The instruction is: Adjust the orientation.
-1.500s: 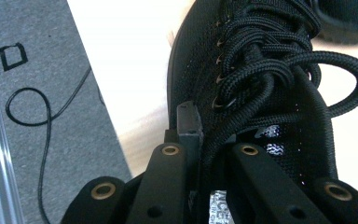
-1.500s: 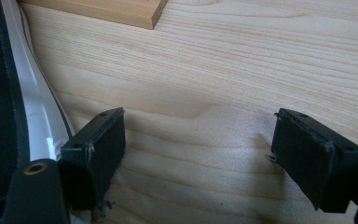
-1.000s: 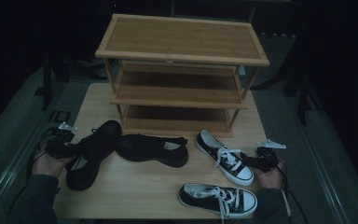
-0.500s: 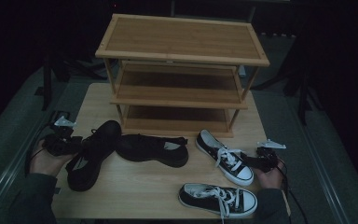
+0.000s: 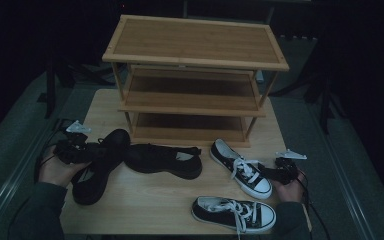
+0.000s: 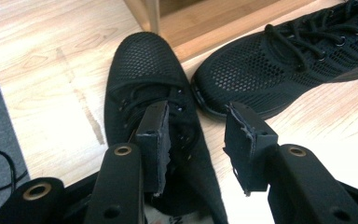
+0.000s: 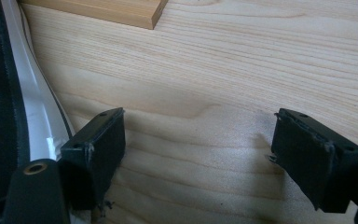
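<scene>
A black mesh shoe (image 5: 100, 162) lies on the table at the left, toe toward the rack. My left gripper (image 5: 86, 149) hovers just above its laced top (image 6: 142, 74). Its jaws have just been opening and now stand apart, with the left pad (image 6: 154, 140) over the laces and nothing pinched. The second black shoe (image 5: 162, 160) lies toe to toe with it (image 6: 279, 60). Two black-and-white sneakers rest at the right, one (image 5: 241, 167) angled, one (image 5: 235, 212) near the front edge. My right gripper (image 5: 266, 171) is open beside the angled sneaker, over bare wood (image 7: 198, 149).
A three-tier wooden shoe rack (image 5: 195, 45) stands at the back of the wooden table (image 5: 145, 210); its shelves hold nothing. One rack leg (image 6: 150, 14) rises just beyond the black shoe's toe. The sneaker's white sole (image 7: 32, 107) runs along my right gripper's left jaw.
My left gripper has let go of the black shoe and lifted slightly off it; the shoe stays flat on the table. The right hand has not moved.
</scene>
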